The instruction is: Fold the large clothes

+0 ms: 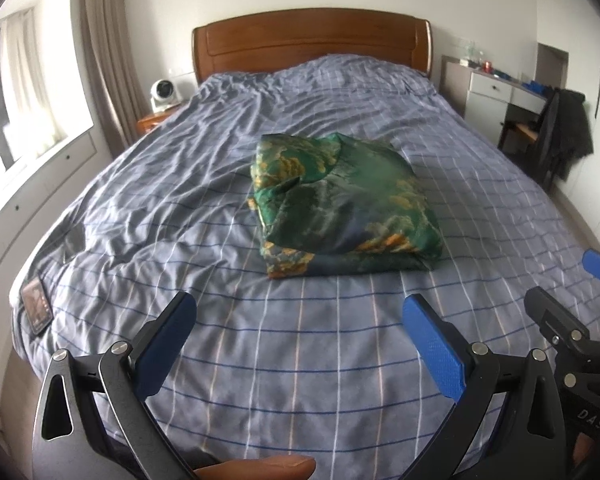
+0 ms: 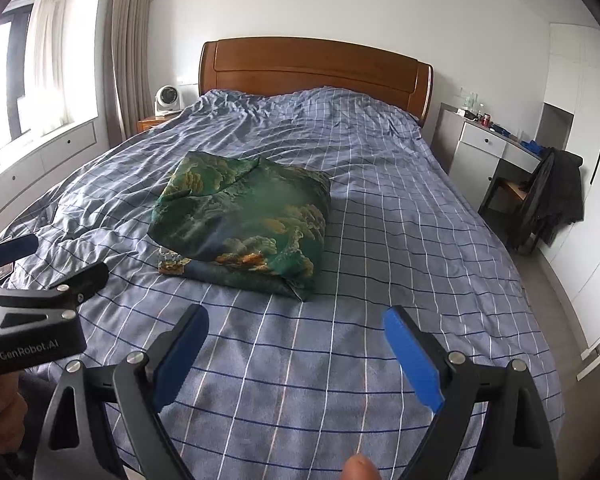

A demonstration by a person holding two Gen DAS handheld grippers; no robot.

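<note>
Both my left tongs (image 1: pixel 298 316) and right tongs (image 2: pixel 296 328) hover spread and empty at lower frame, short of the green garment (image 1: pixel 342 204) bundled mid-frame on the bed (image 1: pixel 308 360); looking silky, light and slippery, I'd pinch its near folded edge.

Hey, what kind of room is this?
Almost certainly a home bedroom: a large bed with a wooden headboard, a nightstand beside it, and a folded green garment lying on the checked cover.
</note>
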